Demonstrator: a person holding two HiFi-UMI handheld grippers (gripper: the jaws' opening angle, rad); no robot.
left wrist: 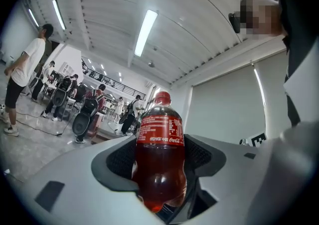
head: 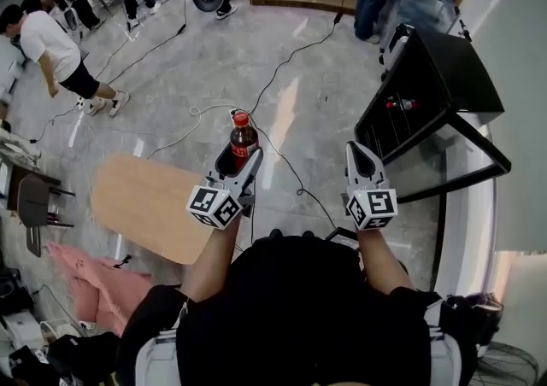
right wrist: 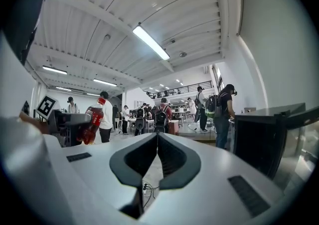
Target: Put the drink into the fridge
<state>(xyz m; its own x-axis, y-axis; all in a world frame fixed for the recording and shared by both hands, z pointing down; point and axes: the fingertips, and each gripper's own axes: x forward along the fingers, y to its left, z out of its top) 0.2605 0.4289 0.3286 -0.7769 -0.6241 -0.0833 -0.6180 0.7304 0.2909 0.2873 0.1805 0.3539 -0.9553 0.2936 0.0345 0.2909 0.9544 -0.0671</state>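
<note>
1. The left gripper [head: 243, 157] had its two jaws closed on a cola bottle [head: 244, 138], and the dark pads pressed on both sides of the lower body.
2. In the left gripper view, the red label and the red cap of the bottle stood out beyond the jaws. The dark drink filled most of the bottle.
3. The bottle was held in the air over the grey floor [head: 214, 60], in front of the person. It touched nothing other than the left gripper.
4. The right gripper [head: 358, 152] had its jaws closed together, tip against tip, and nothing was between them. It was held beside the left gripper, apart from it.
5. The fridge [head: 453, 73], a small black one, stood at the right side of the head view, beyond the right gripper. It was well apart from the bottle.
6. The glass door [head: 468, 156] of the fridge stood open, and wire shelves showed inside. Something small and red [head: 402, 104] lay on one shelf, but I could not tell what it was.
7. A light wooden table [head: 149, 205] was at the left of the left gripper, and a pink cloth [head: 85, 277] lay on the floor near it.
8. A black cable [head: 286, 60] ran across the floor past the bottle.
9. Several people stood far behind, and one in a white shirt [head: 51, 47] was at the upper left.
</note>
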